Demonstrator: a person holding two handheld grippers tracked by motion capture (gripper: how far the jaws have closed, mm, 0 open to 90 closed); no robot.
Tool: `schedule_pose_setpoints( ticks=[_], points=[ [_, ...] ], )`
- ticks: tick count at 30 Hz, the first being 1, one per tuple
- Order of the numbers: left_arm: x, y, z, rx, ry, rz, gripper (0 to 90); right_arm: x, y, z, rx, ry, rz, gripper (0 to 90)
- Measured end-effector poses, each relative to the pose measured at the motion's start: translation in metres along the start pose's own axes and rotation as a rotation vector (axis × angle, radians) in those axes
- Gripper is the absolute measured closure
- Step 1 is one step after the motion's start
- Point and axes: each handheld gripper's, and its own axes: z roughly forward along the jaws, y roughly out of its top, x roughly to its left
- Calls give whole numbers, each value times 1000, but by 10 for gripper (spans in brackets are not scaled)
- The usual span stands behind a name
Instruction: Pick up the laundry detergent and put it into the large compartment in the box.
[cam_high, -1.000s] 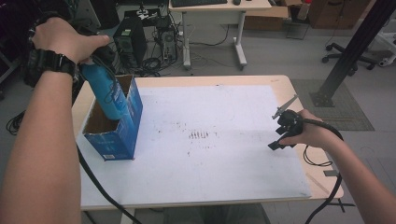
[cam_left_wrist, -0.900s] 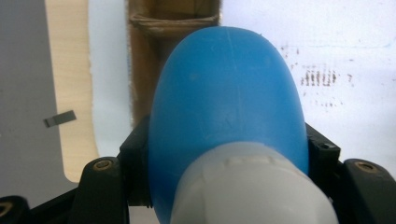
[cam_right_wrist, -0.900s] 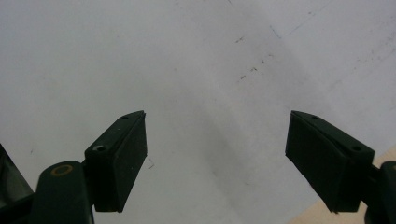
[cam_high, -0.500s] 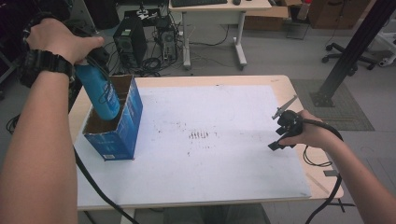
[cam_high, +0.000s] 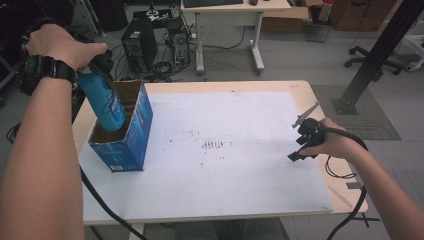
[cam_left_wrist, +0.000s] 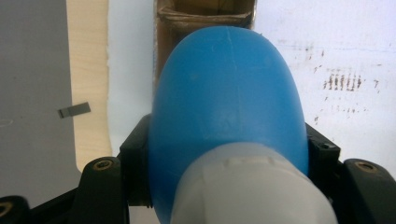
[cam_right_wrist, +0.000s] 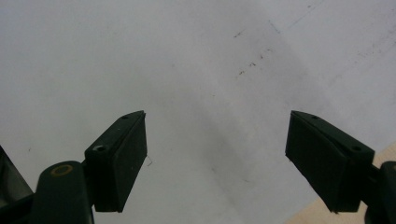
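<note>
The left hand-held gripper (cam_high: 95, 67) is clamped on the blue plastic bottle with a grey cap (cam_high: 102, 102), whose base already dips into the open blue cardboard box (cam_high: 131, 135) at the counter's (cam_high: 250, 185) left edge. Best to lower it straight, avoiding the box walls. The box's other contents are hidden. The right hand-held gripper (cam_right_wrist: 215, 158) hovers with jaws apart near the right edge.

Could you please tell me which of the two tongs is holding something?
The left tongs, raised over the blue cardboard box, grip the blue plastic bottle; the right tongs gape empty above the white sheet.
</note>
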Motion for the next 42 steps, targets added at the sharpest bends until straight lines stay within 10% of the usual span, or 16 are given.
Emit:
schedule_pose_setpoints(
  ticks=[42],
  points=[
    [-2,-1,24,28,4,20,374,3,2,2,7,4,-2,208]
  ],
)
